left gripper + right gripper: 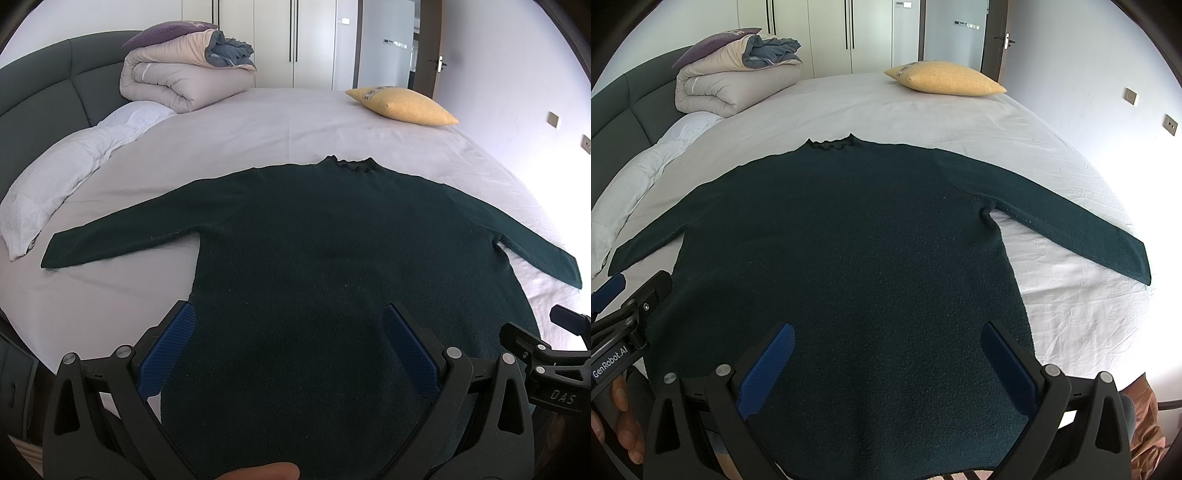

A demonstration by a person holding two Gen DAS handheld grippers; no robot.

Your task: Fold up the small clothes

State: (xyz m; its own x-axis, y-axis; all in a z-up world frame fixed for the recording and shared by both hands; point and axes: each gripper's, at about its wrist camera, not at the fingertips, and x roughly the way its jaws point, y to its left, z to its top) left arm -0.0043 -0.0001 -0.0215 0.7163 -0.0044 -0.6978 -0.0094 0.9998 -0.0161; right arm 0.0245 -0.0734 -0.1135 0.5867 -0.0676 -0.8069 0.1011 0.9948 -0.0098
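Sweater: your dark green sweater [332, 258] lies flat on the bed [258, 122], sleeves spread, collar away from you.
Left gripper [288, 350]: you hold it wide open above the hem, gripping nothing.
Right gripper [886, 369]: likewise spread, empty.
Beyond: yellow pillow [402, 105], folded quilt [177, 77].
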